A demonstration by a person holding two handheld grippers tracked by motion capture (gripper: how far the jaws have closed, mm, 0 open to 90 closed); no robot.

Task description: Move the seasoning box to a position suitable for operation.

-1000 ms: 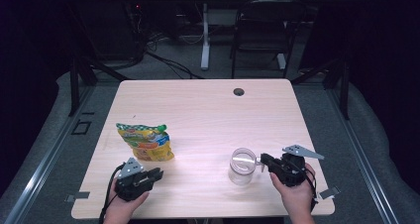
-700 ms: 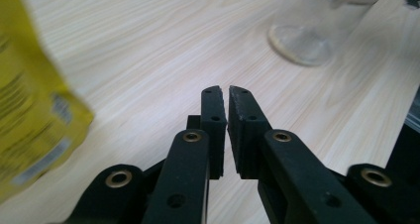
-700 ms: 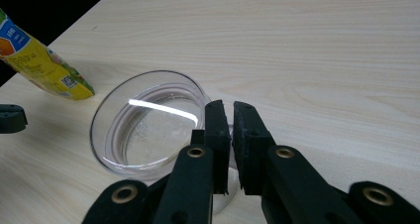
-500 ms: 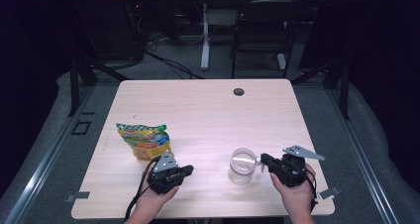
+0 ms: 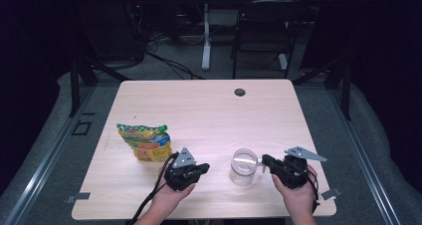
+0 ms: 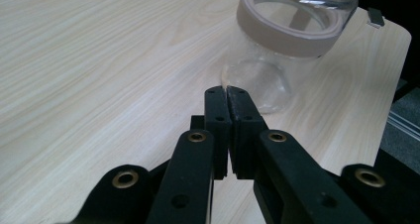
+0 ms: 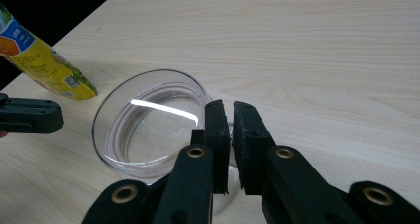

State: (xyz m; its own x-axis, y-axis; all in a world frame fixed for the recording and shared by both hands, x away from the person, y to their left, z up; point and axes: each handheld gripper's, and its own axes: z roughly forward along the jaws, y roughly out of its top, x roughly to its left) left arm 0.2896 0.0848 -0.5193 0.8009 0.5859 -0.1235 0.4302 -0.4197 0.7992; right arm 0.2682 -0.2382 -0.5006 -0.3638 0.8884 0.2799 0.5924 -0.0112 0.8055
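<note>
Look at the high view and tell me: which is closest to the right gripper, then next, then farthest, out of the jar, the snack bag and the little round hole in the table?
From the right gripper:
1. Clear jar, right beside its jaws, at the table's near edge.
2. Snack bag, across on the left side.
3. Round hole, up by the table's far edge.

Overhead light is brightening the tabletop [image 5: 209, 115] while the room behind is lying dark; glare is streaking the jar [image 7: 148, 130], near tongs are blurring

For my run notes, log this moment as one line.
left gripper: shut, empty | right gripper: shut on jar rim | snack bag: untouched
</note>
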